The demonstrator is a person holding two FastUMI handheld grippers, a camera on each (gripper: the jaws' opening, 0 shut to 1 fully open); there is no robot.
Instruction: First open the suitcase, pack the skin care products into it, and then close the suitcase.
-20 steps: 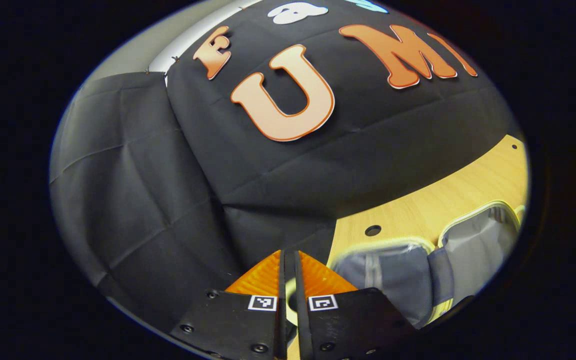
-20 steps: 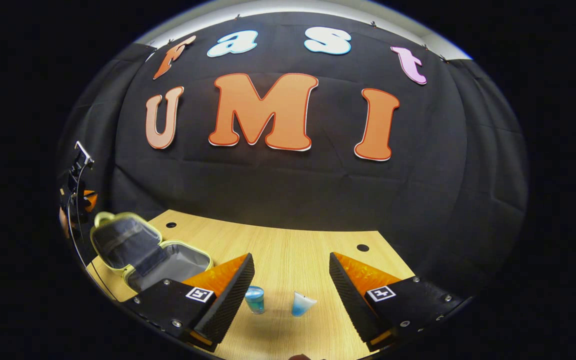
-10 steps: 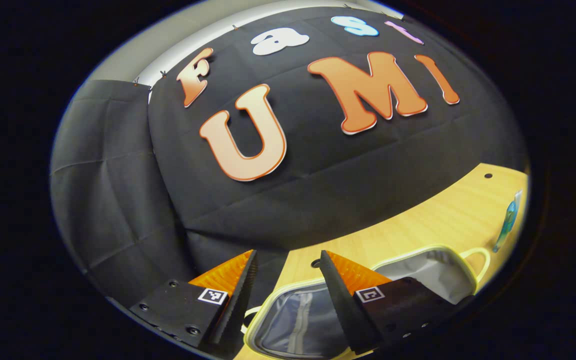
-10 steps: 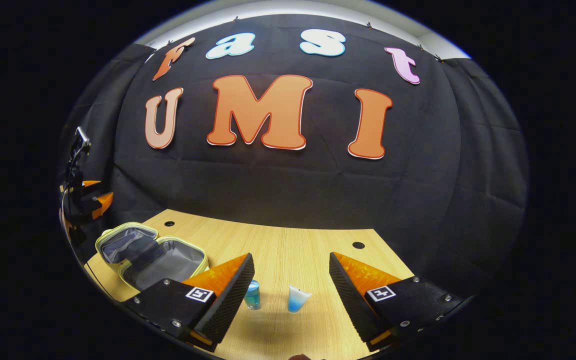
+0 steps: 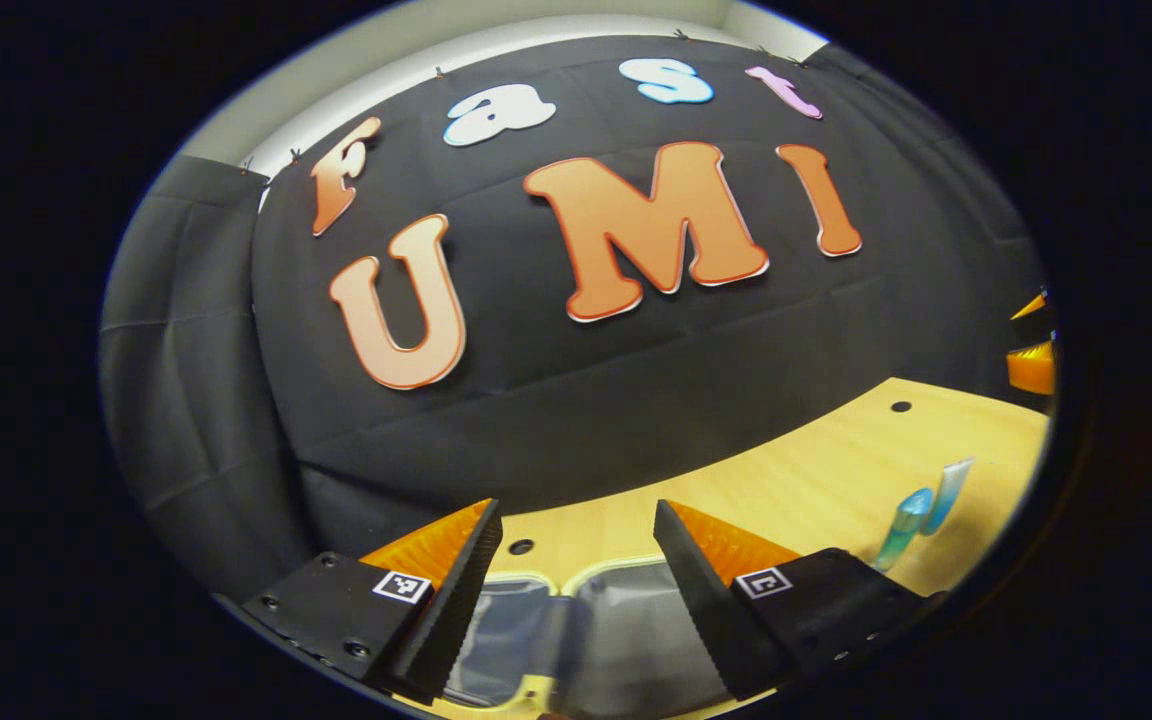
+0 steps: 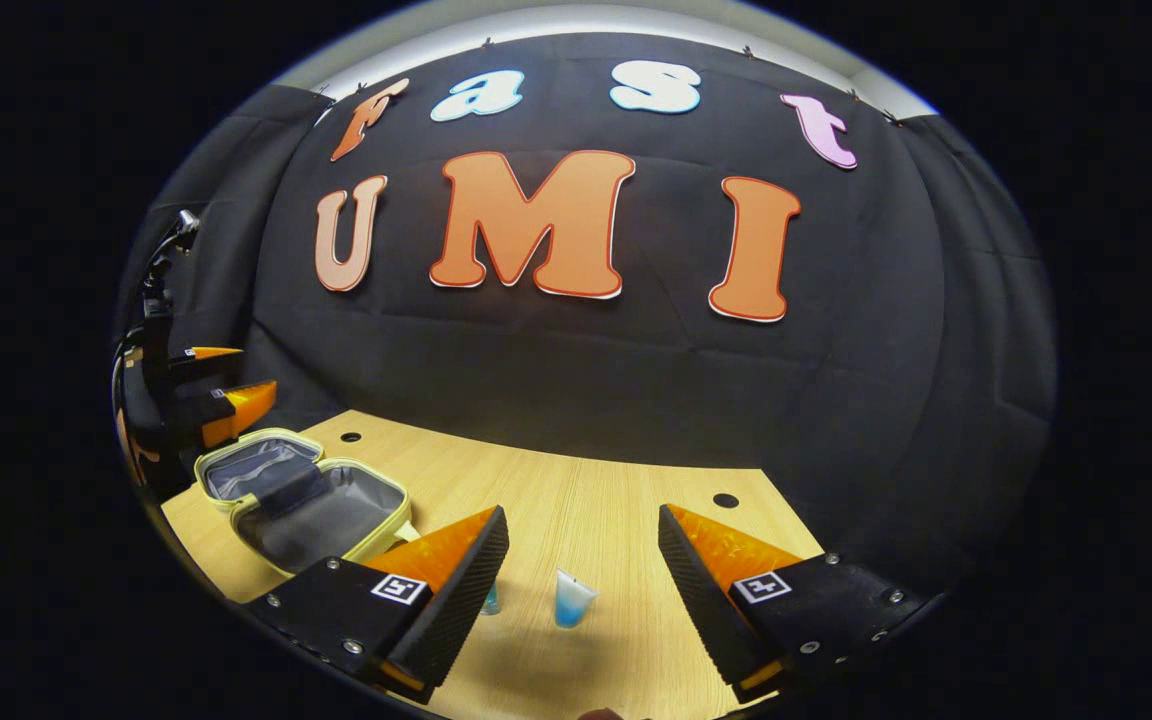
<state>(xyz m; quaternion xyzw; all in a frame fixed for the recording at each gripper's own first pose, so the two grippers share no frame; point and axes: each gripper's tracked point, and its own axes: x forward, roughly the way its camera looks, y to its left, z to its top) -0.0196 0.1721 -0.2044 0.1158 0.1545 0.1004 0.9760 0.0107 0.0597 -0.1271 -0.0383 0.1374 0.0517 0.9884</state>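
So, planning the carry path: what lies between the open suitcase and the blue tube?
In the right gripper view, the suitcase and tube have bare wooden table between them, plus the right gripper's near finger and a small blue bottle.

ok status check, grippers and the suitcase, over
Left gripper open above the open suitcase. Right gripper open, small blue tube between its fingers, untouched. Nothing in the way.

— Inspector, what carries the items?

— A light wood-grain table (image 6: 576, 500), with small dark round holes near its far edge, set against the black cloth wall.

— And what rests on it?

— From my right claw's view: a suitcase (image 6: 321, 510) lying open at the left, grey lining up; a blue jar (image 6: 490, 600) and a blue tube (image 6: 570, 599) standing nearby, well apart from the suitcase.
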